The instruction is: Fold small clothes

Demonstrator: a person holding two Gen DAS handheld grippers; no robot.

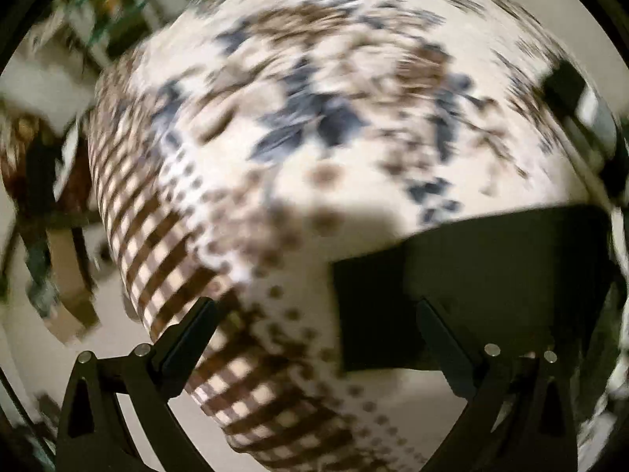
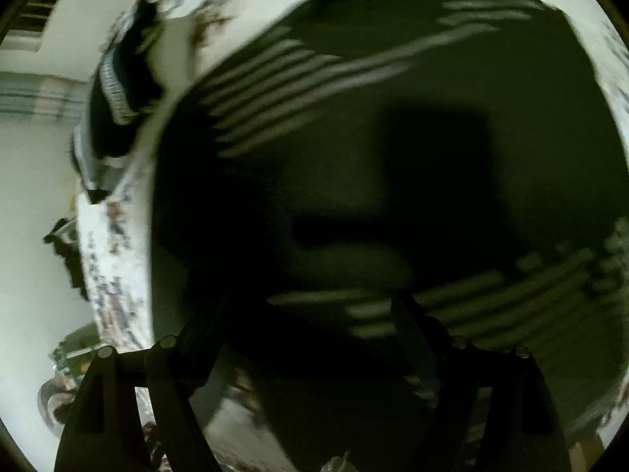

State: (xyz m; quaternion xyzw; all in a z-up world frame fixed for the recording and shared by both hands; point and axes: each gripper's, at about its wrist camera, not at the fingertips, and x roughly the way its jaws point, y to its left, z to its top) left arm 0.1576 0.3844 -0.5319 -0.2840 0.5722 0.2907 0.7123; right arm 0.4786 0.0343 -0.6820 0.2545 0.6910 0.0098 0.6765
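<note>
Cloth [image 2: 354,157] here is dark, striped, soft and light, so it will flop; best grabbed at an edge. Both grippers, left [image 1: 314,338] and right [image 2: 306,334], have jaws spread wide, pinching nothing.

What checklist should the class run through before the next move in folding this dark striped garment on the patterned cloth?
1. Left hand-held gripper open and empty: ok; fingers apart, nothing between them.
2. Right hand-held gripper open: ok; fingers spread, pads not pressing anything.
3. Dark striped garment lying below the right hand-held gripper: ok.
4. Garment lying flat, edges aligned: cannot tell; too dark and blurred.
5. Patterned cloth smooth under the left hand-held gripper: cannot tell; motion blur.
6. Second dark item clear of the fold: ok; it lies beyond the garment's edge.
</note>
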